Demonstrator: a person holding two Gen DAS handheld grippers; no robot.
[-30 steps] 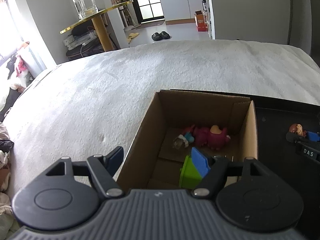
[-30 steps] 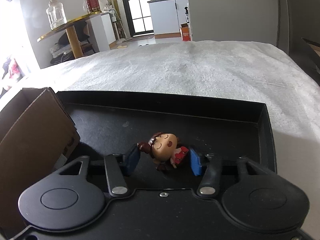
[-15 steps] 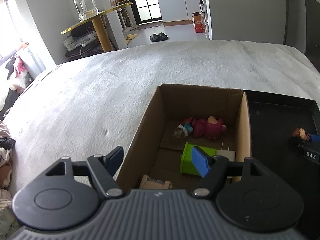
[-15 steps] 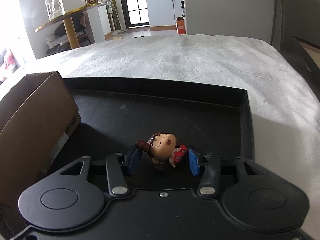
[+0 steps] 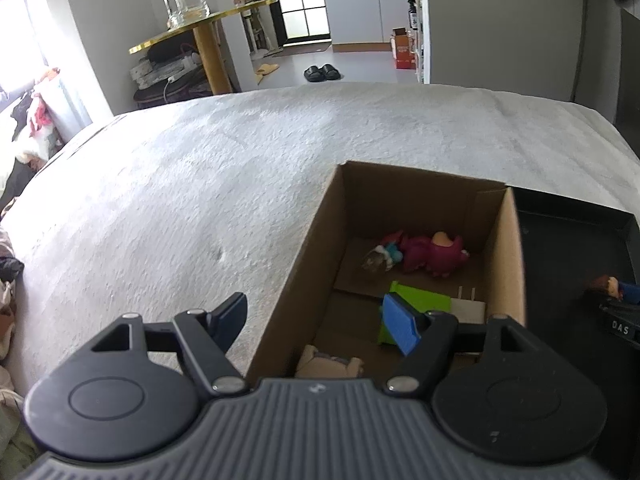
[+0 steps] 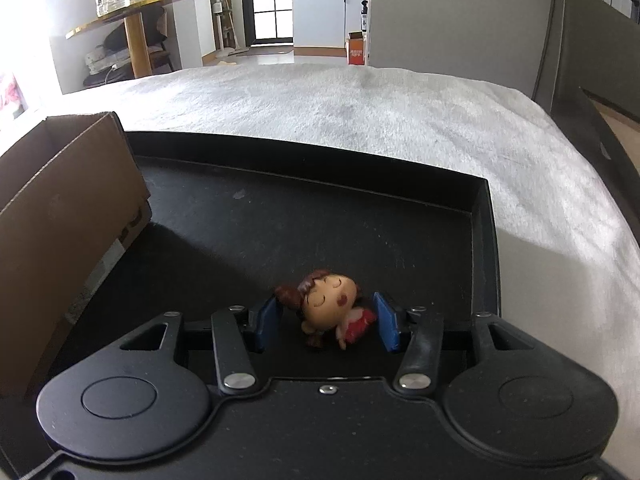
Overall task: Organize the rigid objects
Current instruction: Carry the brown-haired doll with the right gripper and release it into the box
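Bedding [image 5: 200, 184], pale and textured, carries the whole setup. On it you have two containers side by side: a cardboard box [image 5: 304, 264] on the left and a black tray [image 6: 486, 232] on the right, walls touching or nearly so.

Box contents, big to small: magenta plush-like figure [image 5: 436, 254] at the far end, green block [image 5: 424, 302] mid-floor, small teal-and-grey toy [image 5: 380, 258] beside the magenta one, tan piece [image 5: 328, 362] at the near wall.

Left gripper [image 5: 320, 320]: jaws wide apart, nothing between them. One finger hangs outside the box wall over the bedding, the other over the box interior.

Right gripper [image 6: 326, 322]: jaws part-closed, one pad either side of the doll figurine [image 6: 332, 308]. Figurine lies on its side on the tray floor, head toward the left pad, red dress toward the right pad. Pads look just beside it or barely touching; firm clamp can't be confirmed.

Risks, judged from this pose:
- Rounded head + off-centre body: if you close w/o centring, figurine may roll or squirt out fwd.
- Lifting before pads seat: drop back into the tray.
- Tray's near wall and box wall are close: a low transfer could snag.
- Left finger straddles the box wall; lowering it would hit cardboard.
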